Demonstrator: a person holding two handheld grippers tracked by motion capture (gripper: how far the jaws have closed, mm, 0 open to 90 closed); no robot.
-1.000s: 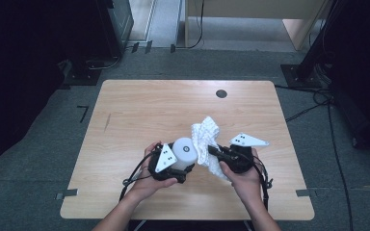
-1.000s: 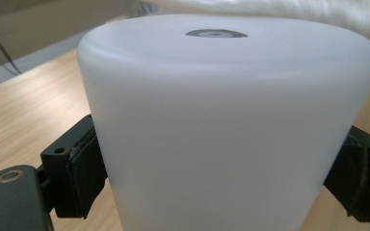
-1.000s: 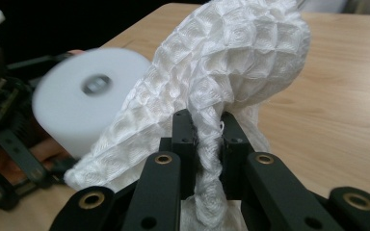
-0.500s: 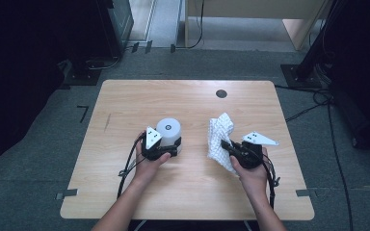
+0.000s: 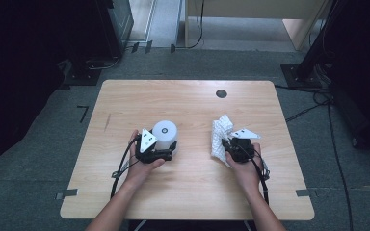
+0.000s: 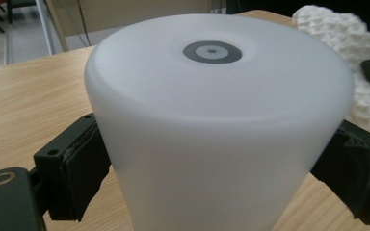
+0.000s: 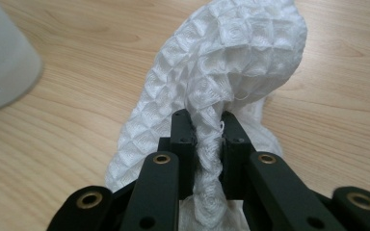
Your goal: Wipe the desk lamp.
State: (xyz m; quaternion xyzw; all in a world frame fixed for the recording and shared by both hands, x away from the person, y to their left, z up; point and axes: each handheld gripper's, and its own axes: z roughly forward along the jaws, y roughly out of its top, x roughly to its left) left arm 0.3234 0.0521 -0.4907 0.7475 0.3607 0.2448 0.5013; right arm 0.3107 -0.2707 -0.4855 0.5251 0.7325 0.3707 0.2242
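Soft, light waffle cloth point(image 7: 231, 62) bunched on the table point(image 5: 183, 103), pinched mid-fold by the right tool point(image 7: 207, 139); smooth, likely slippery white cup point(image 6: 217, 110) clamped at its sides by the left tool point(image 5: 166, 154); best gripped low.

Wooden table point(image 5: 188, 103); white cup point(image 5: 165, 133) upside down left-centre; white waffle cloth point(image 5: 219, 137) bunched on right; well apart.

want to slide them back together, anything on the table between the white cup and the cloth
Nothing: in the high view only bare wooden table lies between the white cup and the cloth.
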